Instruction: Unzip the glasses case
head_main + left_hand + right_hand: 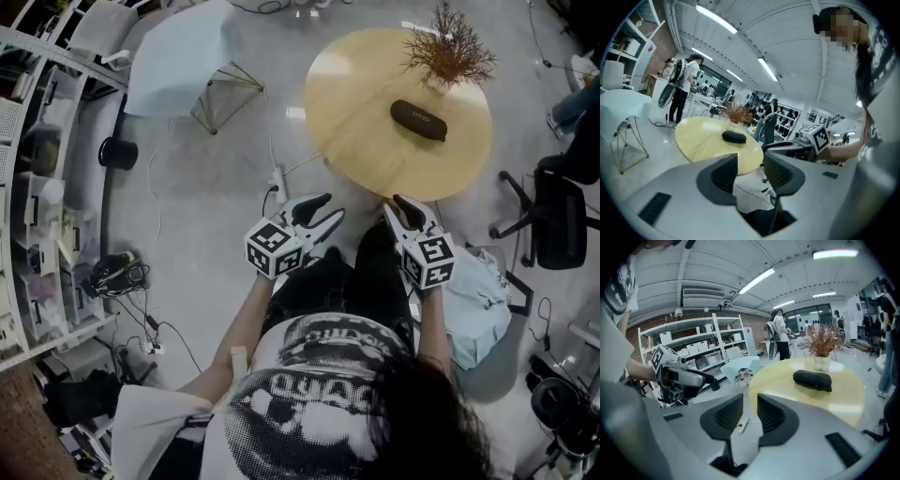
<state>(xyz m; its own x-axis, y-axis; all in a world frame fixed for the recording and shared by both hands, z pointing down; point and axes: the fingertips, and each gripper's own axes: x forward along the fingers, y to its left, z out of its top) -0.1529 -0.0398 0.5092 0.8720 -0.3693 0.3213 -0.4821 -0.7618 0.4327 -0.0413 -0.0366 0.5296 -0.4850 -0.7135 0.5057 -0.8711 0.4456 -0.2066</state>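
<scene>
A black zipped glasses case (pixel 418 120) lies closed on a round wooden table (pixel 361 112), beside a vase of dried twigs (pixel 448 52). Both grippers hang in the air in front of the person, short of the table's near edge and well apart from the case. My left gripper (pixel 328 208) has a clear gap between its jaws and nothing in them. My right gripper (pixel 396 206) shows a narrower gap, also empty. The left gripper view has the case (pixel 734 136) far beyond the jaws (pixel 750 161). In the right gripper view the case (pixel 812 379) lies ahead to the right of the jaws (pixel 750 404).
A black office chair (pixel 553 216) stands right of the table, and a pale blue seat (pixel 478 300) is by the person's right side. On the floor are a power strip (pixel 276 183) with cables and a wire-frame stand (pixel 225 94). Shelving (pixel 37 187) lines the left.
</scene>
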